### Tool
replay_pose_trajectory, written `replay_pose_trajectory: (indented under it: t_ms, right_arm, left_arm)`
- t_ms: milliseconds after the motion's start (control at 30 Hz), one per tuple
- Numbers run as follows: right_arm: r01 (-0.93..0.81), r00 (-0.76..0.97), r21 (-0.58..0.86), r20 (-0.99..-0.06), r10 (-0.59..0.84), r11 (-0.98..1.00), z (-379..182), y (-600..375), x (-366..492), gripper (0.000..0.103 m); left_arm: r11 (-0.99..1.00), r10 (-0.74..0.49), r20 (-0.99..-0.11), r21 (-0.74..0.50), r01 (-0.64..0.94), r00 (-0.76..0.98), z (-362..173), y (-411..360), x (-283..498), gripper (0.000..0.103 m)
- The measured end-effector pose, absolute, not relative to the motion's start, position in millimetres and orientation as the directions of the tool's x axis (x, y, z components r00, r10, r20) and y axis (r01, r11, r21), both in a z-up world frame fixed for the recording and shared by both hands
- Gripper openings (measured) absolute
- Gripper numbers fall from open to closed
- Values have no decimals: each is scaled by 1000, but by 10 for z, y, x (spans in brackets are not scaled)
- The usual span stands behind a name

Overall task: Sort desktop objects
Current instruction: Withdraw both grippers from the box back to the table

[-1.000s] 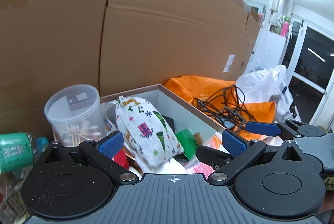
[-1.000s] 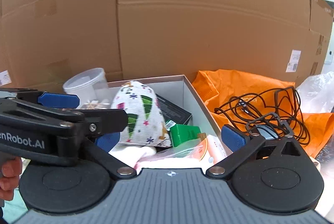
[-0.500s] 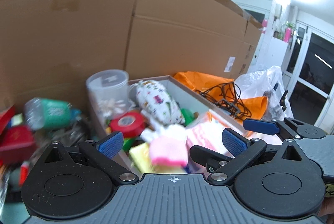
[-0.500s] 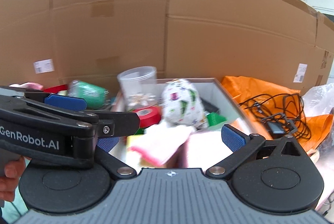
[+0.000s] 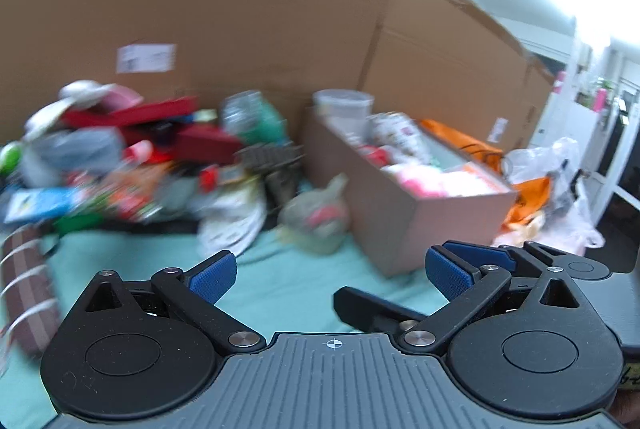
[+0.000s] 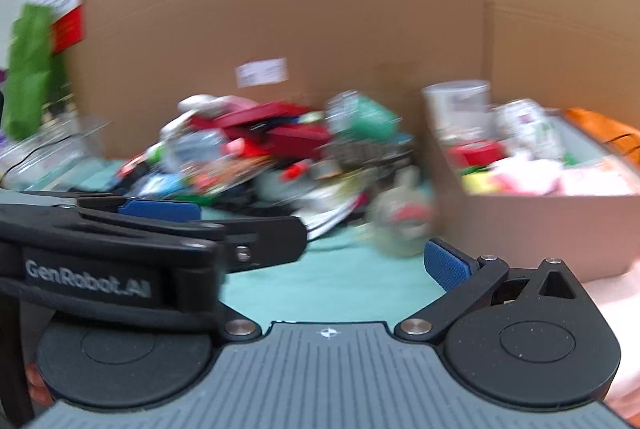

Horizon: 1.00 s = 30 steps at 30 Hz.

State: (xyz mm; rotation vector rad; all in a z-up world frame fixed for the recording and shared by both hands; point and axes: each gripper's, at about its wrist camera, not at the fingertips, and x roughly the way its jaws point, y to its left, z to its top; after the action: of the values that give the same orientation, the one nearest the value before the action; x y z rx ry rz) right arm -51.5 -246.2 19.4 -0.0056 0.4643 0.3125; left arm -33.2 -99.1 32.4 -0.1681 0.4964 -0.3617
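A blurred heap of mixed desktop objects [image 5: 132,165] lies on the teal cloth at the left; it also shows in the right wrist view [image 6: 256,153]. A brown cardboard sorting box [image 5: 404,213] holding a clear tub, a patterned pouch and pink items stands to the right, also in the right wrist view [image 6: 520,221]. A small clear bag [image 5: 320,217] lies in front of the box. My left gripper [image 5: 328,273] is open and empty above the cloth. My right gripper [image 6: 328,261] is open and empty; the left gripper crosses its left side.
A tall cardboard wall [image 5: 240,9] runs behind everything. An orange bag [image 5: 464,145] and white plastic bags [image 5: 560,169] lie right of the box. A brown striped item [image 5: 24,293] lies at the left edge. Teal cloth [image 5: 288,281] lies in front of the heap.
Both grippers have pulled back from over the box and swung left. The box now sits further off at the right and the heap has come into view. Both stay open.
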Motion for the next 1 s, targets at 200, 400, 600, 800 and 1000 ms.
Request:
replay_pose_trajectory:
  t_ms: [200, 400, 600, 800, 1000]
  right_arm:
    - [-393, 774, 119, -492, 398, 912, -64, -1937, -508, 103]
    - [-440, 733, 142, -515, 445, 887, -146, -1572, -428, 103]
    - [-483, 693, 137, -544, 473, 865, -237, -1202, -254, 103]
    - [-536, 672, 72, -568, 476, 841, -349, -805, -134, 103]
    - [-548, 663, 42, -588, 464, 836, -424, -599, 23, 100]
  left_arm:
    - [947, -297, -462, -255, 196, 836, 136, -471, -585, 103]
    - [955, -208, -443, -285, 83, 872, 161, 107, -746, 103]
    - [956, -48, -464, -278, -94, 885, 148, 733, -626, 103]
    - [899, -72, -536, -400, -179, 841, -22, 1256, -321, 103]
    - [902, -85, -568, -394, -180, 819, -172, 1328, -22, 102]
